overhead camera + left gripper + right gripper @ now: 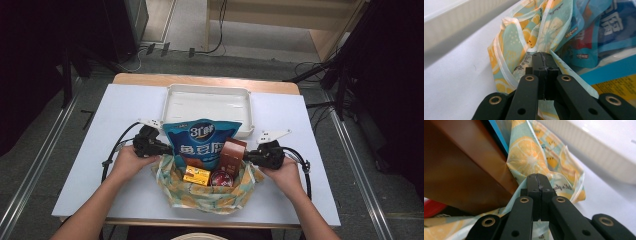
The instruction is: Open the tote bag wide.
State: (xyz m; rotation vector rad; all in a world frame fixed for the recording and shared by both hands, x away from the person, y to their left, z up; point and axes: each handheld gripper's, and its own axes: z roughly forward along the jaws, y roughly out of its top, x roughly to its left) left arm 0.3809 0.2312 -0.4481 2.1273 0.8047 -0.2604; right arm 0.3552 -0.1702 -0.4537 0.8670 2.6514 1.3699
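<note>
Lemon-print bag [210, 192] sits on the counter [95, 165] in front of the tray [207, 102], holding a blue pouch [202, 142] and a brown box [232, 156]. My left tool [167, 148] pinches its left edge; my right tool [246, 157] pinches its right edge.

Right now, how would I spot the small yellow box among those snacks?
Find the white tray on the table; just in front sits a lemon-print bag of snacks. The yellow box lies low at its front, left of the red-lidded cup: the only flat yellow packet.
</note>
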